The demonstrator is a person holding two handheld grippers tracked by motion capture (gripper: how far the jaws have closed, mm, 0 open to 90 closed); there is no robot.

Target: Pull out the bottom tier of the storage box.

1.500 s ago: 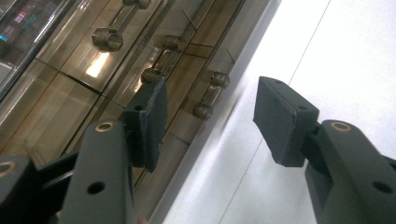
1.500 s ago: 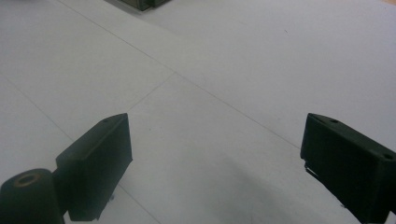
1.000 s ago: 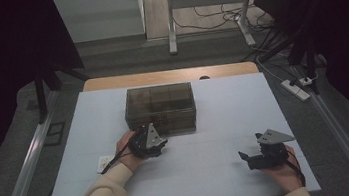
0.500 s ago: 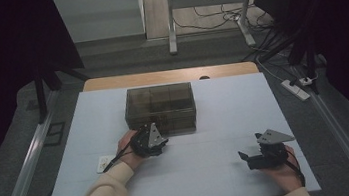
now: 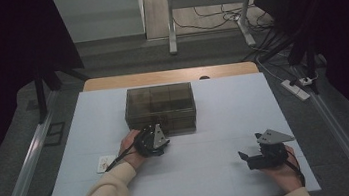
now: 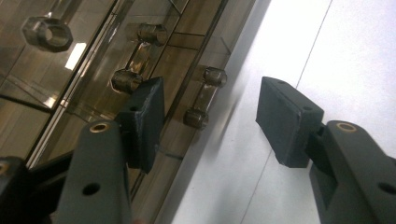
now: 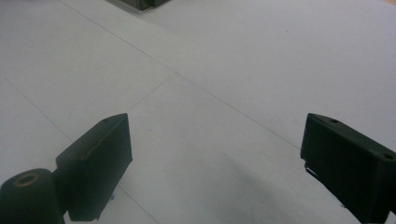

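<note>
One clear box (image 5: pixel 159 108), six compartments, mid-table (image 5: pixel 232 171). Two grippers: left gripper (image 6: pixel 210 109) at box's front latch (image 6: pixel 195 119), jaws apart, just been closing, latch between; right gripper (image 7: pixel 215 140) wide open above bare table. One card (image 5: pixel 105 163) beside left sleeve.

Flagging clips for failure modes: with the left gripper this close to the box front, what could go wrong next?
1. The left gripper has been closing with the latch between its jaws but off-centre; one pad may catch the box wall instead.
2. A pull on the latch could drag the box, since the right gripper rests apart, open, bracing nothing.
</note>
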